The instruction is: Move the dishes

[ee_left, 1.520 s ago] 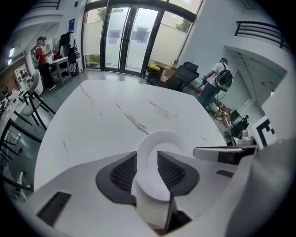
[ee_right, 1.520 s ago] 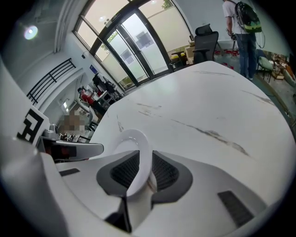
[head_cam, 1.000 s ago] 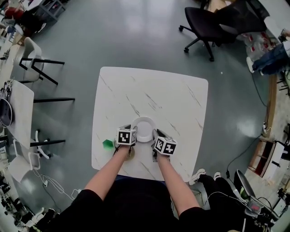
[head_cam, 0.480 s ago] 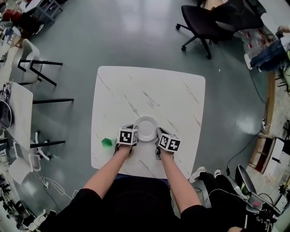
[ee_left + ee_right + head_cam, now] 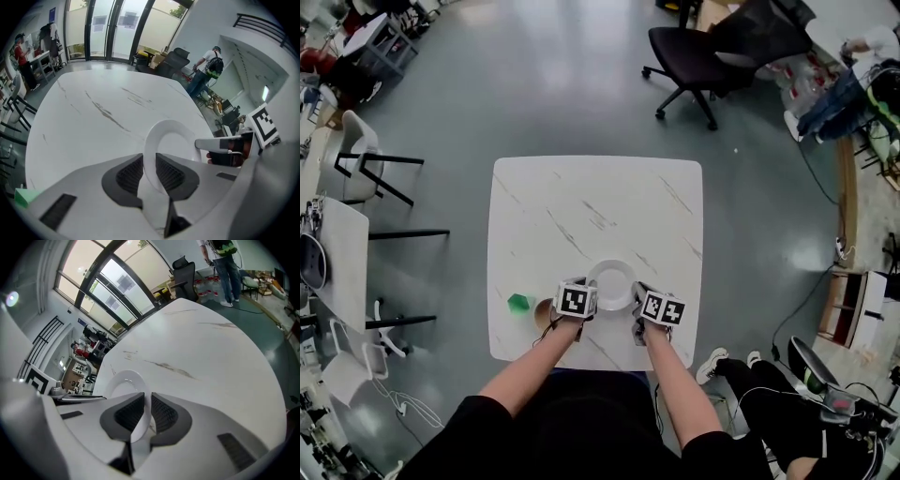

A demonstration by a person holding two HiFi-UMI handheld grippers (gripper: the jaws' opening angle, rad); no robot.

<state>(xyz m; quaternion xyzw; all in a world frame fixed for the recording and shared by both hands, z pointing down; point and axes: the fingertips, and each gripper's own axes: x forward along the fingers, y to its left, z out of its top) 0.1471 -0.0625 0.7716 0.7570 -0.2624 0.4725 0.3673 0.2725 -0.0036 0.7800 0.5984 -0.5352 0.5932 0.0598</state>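
At the near edge of the table (image 5: 581, 202), the left gripper (image 5: 149, 161) is just finishing closing on the white plate (image 5: 612, 281), the right gripper (image 5: 146, 404) is pinching its other side, and both are starting to carry it away from the green block (image 5: 520, 302).

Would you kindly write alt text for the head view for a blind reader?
The left gripper and the right gripper clamp opposite rims of a round white plate over a square white marble-look table; the left gripper's jaws have just closed on it. A small green block lies to their left.
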